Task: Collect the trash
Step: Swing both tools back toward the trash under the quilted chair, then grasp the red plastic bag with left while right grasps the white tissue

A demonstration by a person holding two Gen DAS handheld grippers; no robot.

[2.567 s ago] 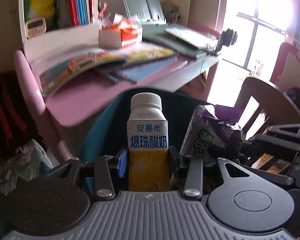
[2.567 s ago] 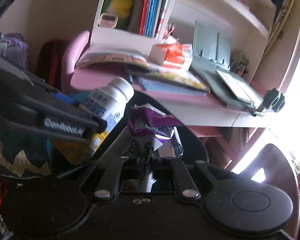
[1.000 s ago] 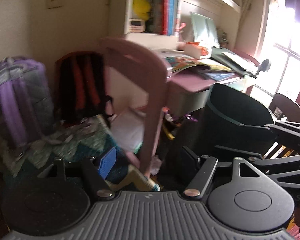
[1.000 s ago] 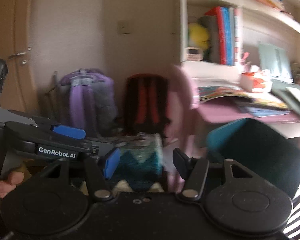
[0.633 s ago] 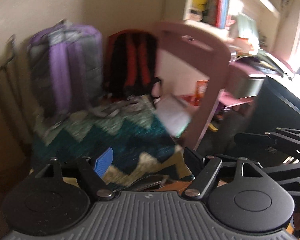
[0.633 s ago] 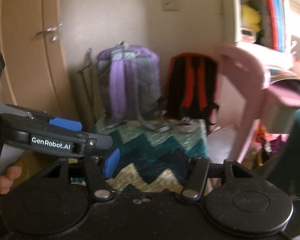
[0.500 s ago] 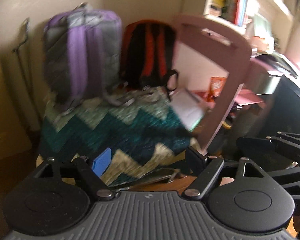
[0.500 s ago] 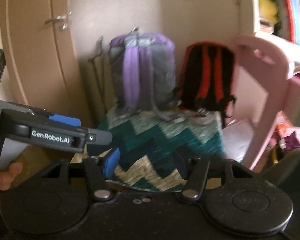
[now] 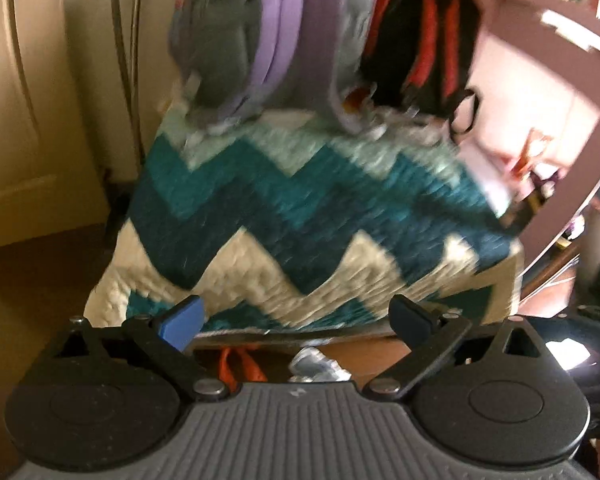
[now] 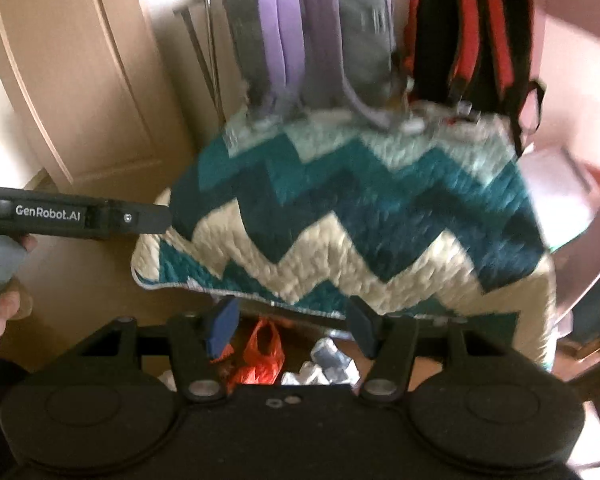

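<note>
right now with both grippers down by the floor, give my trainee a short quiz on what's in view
1. True or false: the right gripper holds a milk bottle.
2. Which item lies on the floor below the teal-and-cream zigzag quilted blanket? A) crumpled orange-red plastic bag B) green glass bottle C) blue shoe
3. Fill in: the purple-and-grey backpack stands beside a black backpack with ____ straps.

Key
1. False: its jaws are open and empty, as are those of the left gripper.
2. A, the crumpled orange-red plastic bag, beside crumpled white paper.
3. Red, on the black backpack.
</note>
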